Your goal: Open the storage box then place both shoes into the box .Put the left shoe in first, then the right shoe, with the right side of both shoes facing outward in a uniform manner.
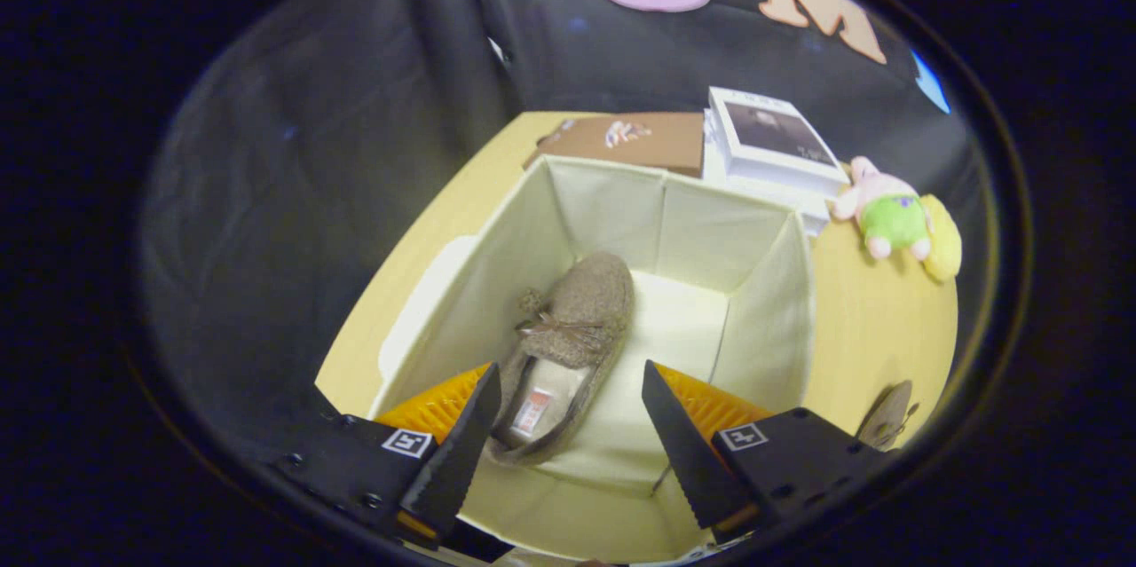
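Observation:
The cream fabric storage box [763, 283] stands open on the wooden table, seen from above. One brown fuzzy shoe [568, 345] with a small bow lies on the box floor along its left wall, toe pointing away from me. My gripper [568, 412] hovers above the box's near edge, open, with nothing between the fingers; the shoe's heel shows just ahead of the left finger [461, 452]. The second brown shoe [887, 416] lies on the table outside the box, to the right of the right finger, partly cut off.
The box's brown lid [630, 141] lies flat behind the box. A white stack of boxes [772, 150] stands behind the right corner. A pink and green plush toy [892, 216] with a yellow part lies on the table [870, 327] at the right.

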